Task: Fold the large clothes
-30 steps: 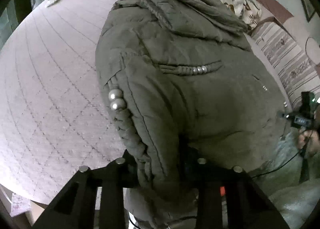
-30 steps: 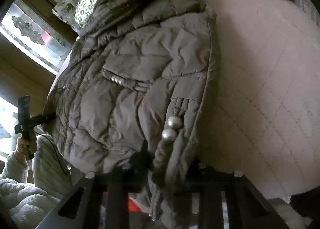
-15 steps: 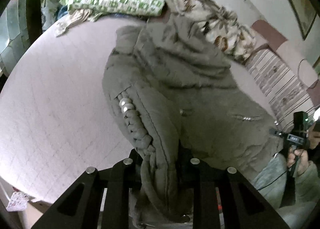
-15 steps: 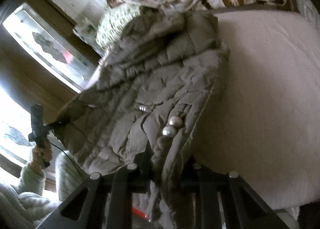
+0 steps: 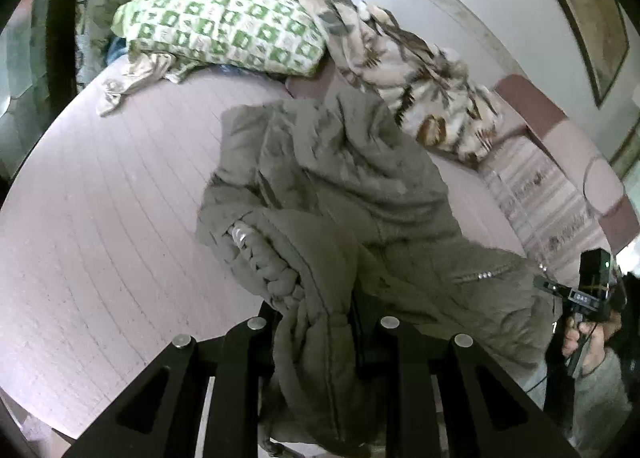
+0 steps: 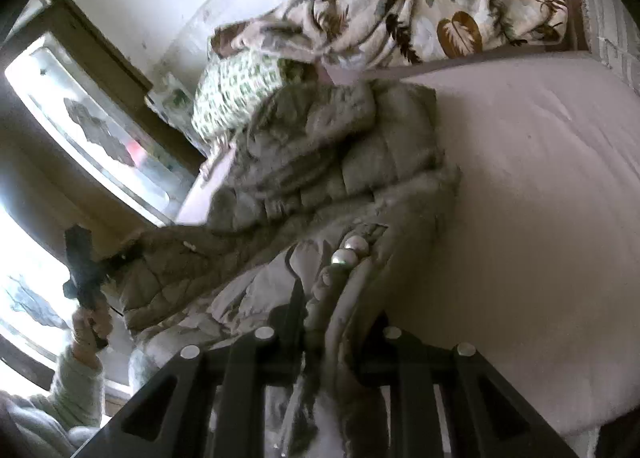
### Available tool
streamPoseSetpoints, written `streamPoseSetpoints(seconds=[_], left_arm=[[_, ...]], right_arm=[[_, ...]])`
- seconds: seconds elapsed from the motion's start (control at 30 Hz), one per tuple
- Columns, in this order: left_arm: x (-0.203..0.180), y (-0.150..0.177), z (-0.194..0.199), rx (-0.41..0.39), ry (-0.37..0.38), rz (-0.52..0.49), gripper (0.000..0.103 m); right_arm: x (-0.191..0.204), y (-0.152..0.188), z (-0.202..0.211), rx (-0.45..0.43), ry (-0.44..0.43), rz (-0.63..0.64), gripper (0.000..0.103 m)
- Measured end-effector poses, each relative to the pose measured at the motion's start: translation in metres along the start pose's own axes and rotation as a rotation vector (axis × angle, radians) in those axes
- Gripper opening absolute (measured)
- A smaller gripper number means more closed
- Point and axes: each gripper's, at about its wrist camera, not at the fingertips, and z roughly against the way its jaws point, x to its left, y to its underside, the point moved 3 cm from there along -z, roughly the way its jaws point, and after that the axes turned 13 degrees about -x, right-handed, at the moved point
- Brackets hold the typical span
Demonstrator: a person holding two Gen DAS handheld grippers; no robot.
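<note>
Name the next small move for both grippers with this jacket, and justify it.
Probably carry the hem forward toward the hood: the left gripper and right gripper each clamp a bottom corner of the jacket, lifted off the bed.

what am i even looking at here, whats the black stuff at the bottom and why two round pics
Each round picture comes from a fisheye camera on a hand-held tool. The black bars are its tongs. A person holds one tool in each hand. The left tongs and the right tongs are both shut on the lower end of a grey padded coat, which lies on a bed. Behind it lie a green pillow and a leaf-print blanket. Each picture also shows the other tool at its edge.
</note>
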Motion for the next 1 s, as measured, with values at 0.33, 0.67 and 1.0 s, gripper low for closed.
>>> streamPoseSetpoints(seconds=[0.33, 0.67, 1.0], left_arm=[[0.01, -0.051, -0.027, -0.064, 0.039, 0.07, 0.023], [0.006, -0.107, -0.065, -0.092, -0.04, 0.117, 0.023], [0.015, -0.158, -0.136, -0.047, -0.121, 0.108, 0.023]], right_arm=[[0.002, -0.065, -0.021, -0.096, 0.015, -0.098, 0.02], [-0.01, -0.137, -0.07, -0.099, -0.04, -0.14, 0.02], [-0.044, -0.184, -0.127, -0.087, 0.04, -0.319, 0.02]])
